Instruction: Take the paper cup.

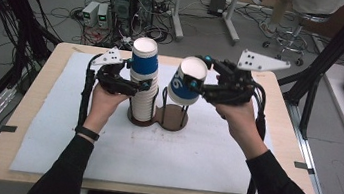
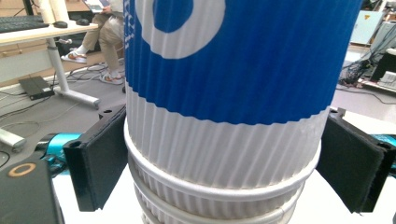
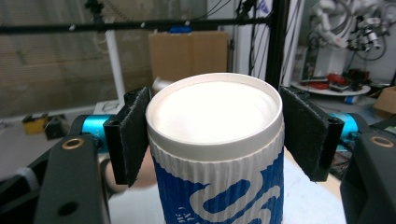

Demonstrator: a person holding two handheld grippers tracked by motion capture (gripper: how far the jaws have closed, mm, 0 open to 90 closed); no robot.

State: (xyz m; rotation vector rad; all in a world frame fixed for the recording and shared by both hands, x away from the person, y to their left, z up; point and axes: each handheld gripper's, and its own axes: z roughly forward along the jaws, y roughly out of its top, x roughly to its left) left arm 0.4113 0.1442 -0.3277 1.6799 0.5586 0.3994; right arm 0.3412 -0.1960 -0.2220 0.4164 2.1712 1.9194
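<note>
L tool [image 1: 147, 86] clamps stack [image 1: 142, 98] to steady it | R tool [image 1: 193, 83] grips cup [image 1: 187, 81], tilted (prob heading for holder [image 1: 173, 118])

Left hand-held gripper [image 1: 144, 87] closed around a tall stack of ribbed white-and-blue paper cups [image 1: 143, 80], upright in a dark brown two-ring cup holder [image 1: 158, 116] on the white-covered wooden desk [image 1: 153, 150]. Right hand-held gripper [image 1: 195, 84] clamps a single ribbed blue-and-white paper cup [image 1: 187, 81], tilted, above the holder's right ring.
</note>
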